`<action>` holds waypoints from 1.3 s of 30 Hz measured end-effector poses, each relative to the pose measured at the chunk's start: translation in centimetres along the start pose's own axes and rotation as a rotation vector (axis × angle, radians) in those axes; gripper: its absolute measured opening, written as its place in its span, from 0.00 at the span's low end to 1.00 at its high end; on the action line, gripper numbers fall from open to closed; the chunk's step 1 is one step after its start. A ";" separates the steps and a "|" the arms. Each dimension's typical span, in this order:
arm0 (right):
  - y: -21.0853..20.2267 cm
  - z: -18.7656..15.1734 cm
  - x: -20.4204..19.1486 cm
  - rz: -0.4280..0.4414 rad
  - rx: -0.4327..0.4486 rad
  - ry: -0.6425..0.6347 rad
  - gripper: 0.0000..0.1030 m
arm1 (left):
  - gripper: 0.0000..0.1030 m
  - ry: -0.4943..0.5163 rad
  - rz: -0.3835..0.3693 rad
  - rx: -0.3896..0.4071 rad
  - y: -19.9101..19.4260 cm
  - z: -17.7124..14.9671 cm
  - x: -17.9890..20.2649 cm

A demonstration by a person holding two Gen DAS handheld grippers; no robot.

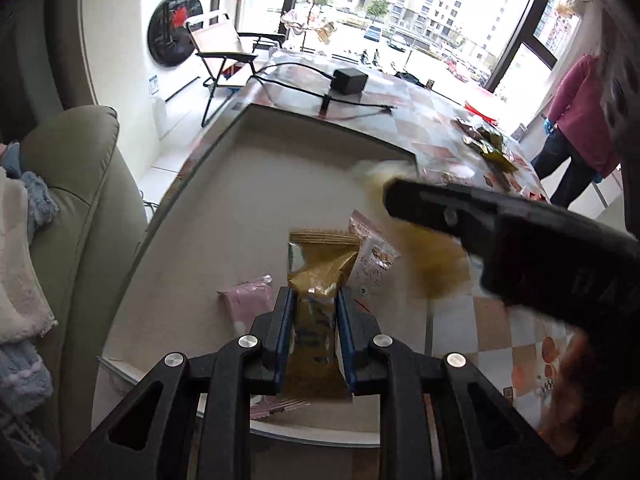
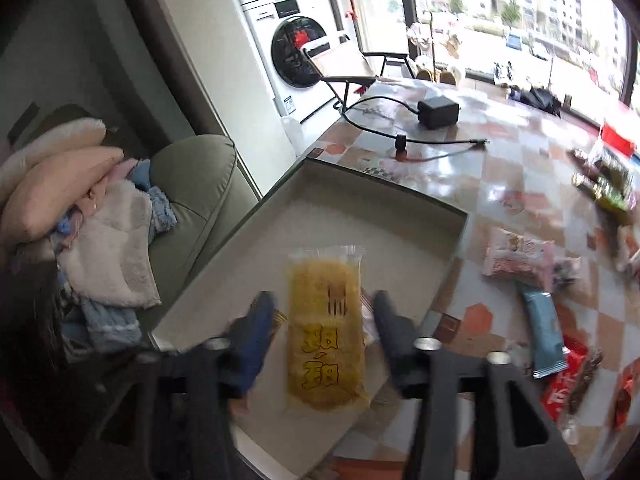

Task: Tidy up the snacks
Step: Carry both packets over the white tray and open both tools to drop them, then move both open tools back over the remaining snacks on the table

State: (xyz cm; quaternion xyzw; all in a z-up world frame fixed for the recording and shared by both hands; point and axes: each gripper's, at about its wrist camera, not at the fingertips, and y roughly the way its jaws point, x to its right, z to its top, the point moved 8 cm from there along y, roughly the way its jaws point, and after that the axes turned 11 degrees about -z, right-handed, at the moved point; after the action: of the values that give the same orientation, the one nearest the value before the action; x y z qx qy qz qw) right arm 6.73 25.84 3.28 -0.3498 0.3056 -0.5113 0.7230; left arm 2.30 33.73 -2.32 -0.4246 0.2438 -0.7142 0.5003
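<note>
My left gripper [image 1: 314, 300] is shut on a gold foil snack packet [image 1: 320, 272] and holds it over the shallow beige box [image 1: 240, 184]. A pink packet [image 1: 250, 298] and a white-and-pink packet [image 1: 372, 254] lie in the box. My right gripper [image 2: 324, 312] is blurred and hovers over the same box [image 2: 360, 208]. A yellow snack packet [image 2: 326, 328] sits between its fingers, which stand apart from it. The right gripper's black body [image 1: 520, 236] crosses the left wrist view.
Loose snack packets [image 2: 516, 256] and a blue bar [image 2: 546, 332] lie on the checkered table [image 2: 500, 152] to the right. A black adapter [image 2: 438, 112] with cable sits farther back. A green sofa [image 1: 80, 208] with laundry is left. A person [image 1: 576, 120] stands at right.
</note>
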 end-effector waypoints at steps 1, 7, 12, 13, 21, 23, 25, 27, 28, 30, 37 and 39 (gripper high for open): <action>-0.4 0.1 0.4 -0.008 0.017 0.013 0.61 | 0.24 0.005 0.002 0.002 -0.1 -0.2 0.0; -4.4 -3.1 6.3 -0.093 0.133 0.117 0.90 | 0.67 0.065 -0.032 0.049 -0.4 -0.5 2.8; -6.3 -9.8 15.6 -0.269 0.103 0.245 0.90 | 0.72 0.142 -0.129 0.058 0.1 -1.2 9.2; -6.5 -11.3 17.4 -0.312 0.087 0.273 0.90 | 0.73 0.173 -0.143 0.045 0.5 -1.7 11.0; -6.5 -19.7 24.7 -0.541 -0.058 0.366 0.90 | 0.76 0.351 -0.189 -0.092 6.1 -6.2 19.4; -5.9 -20.5 25.0 -0.567 -0.091 0.351 0.90 | 0.76 0.317 -0.183 -0.145 7.7 -6.8 18.8; -5.2 -21.1 25.1 -0.568 -0.121 0.346 0.91 | 0.76 0.272 -0.177 -0.177 8.7 -7.4 18.2; -5.1 -21.9 25.5 -0.542 -0.132 0.371 1.00 | 0.76 0.263 -0.156 -0.193 9.2 -7.9 17.5; -5.2 -22.3 25.7 -0.535 -0.131 0.382 1.00 | 0.77 0.268 -0.144 -0.191 9.2 -8.1 17.3; -5.2 -22.3 25.8 -0.539 -0.125 0.383 1.00 | 0.82 0.281 -0.114 -0.177 9.2 -8.4 16.9; -5.4 -22.6 25.7 -0.567 -0.114 0.413 1.00 | 0.92 0.341 -0.023 -0.167 9.8 -9.2 16.8; -5.5 -22.8 25.5 -0.578 -0.101 0.419 1.00 | 1.00 0.355 -0.004 -0.185 10.1 -9.8 16.9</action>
State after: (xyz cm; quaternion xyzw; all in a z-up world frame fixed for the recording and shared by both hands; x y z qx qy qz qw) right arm -6.96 -4.13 -7.28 -0.3446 0.3607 -0.7395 0.4521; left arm -3.21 13.60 -9.09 -0.3366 0.3917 -0.7535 0.4069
